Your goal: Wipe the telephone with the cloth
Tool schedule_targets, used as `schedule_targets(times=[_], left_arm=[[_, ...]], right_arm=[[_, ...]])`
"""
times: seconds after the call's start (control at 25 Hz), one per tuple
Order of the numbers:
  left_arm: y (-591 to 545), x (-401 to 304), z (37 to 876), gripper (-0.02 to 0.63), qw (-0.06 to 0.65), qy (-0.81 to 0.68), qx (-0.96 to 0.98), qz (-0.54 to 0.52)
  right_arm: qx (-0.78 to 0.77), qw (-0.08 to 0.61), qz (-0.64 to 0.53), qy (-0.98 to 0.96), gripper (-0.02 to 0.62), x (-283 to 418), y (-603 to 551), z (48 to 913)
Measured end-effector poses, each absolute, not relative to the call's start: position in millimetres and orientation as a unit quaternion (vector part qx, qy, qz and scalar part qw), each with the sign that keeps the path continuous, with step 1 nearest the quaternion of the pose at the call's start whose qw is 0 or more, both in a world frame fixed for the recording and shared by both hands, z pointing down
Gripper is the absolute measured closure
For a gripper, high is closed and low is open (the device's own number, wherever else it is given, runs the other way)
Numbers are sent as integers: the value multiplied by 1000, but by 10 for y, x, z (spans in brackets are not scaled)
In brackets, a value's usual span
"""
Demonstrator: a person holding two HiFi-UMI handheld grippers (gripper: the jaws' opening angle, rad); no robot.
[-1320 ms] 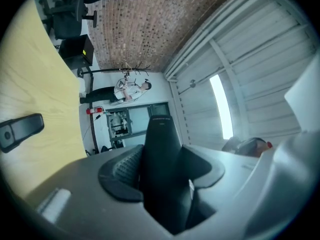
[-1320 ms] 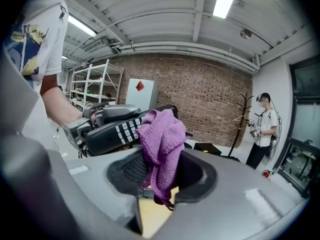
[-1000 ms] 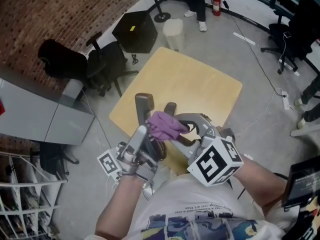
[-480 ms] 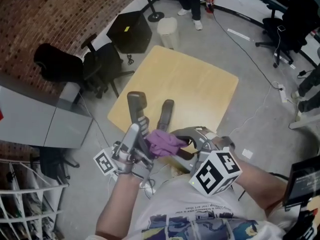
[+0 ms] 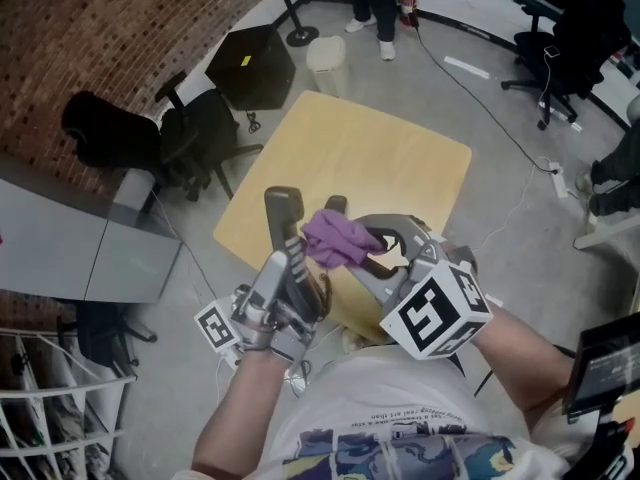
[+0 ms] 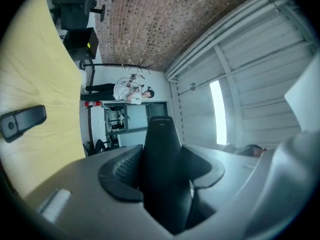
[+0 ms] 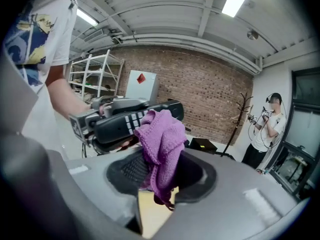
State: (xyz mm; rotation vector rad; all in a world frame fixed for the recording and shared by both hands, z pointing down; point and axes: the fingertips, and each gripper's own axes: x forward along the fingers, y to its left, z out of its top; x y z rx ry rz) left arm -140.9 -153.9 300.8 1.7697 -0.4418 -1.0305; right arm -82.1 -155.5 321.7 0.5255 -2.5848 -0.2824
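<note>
Gripping: left tool (image 5: pixel 290 260) clamps telephone (image 5: pixel 283 213), long axis pointing away; right tool (image 5: pixel 383 244) pinches cloth (image 5: pixel 338 238), touching telephone's right side.

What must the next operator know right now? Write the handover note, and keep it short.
Left gripper: shut on the telephone handset, held up above the table.
Right gripper: shut on the purple cloth, which lies against the handset's keypad side.
Done: both things are picked up and brought together. How much is already wiped cannot be told.
Left: rub the cloth along the whole handset, then probably set both down.
</note>
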Motion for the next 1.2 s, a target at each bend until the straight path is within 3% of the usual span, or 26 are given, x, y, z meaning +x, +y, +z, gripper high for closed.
schedule_targets(times=[0.56, 1.2], left_arm=[[-1558, -1309, 3102, 348, 504, -176, 720, -444], [-1348, -1819, 3146, 348, 504, -149, 718, -456]], right_arm=[[175, 258, -118, -943, 463, -869, -1393, 3377], [135, 310, -107, -935, 463, -1163, -470, 3710]])
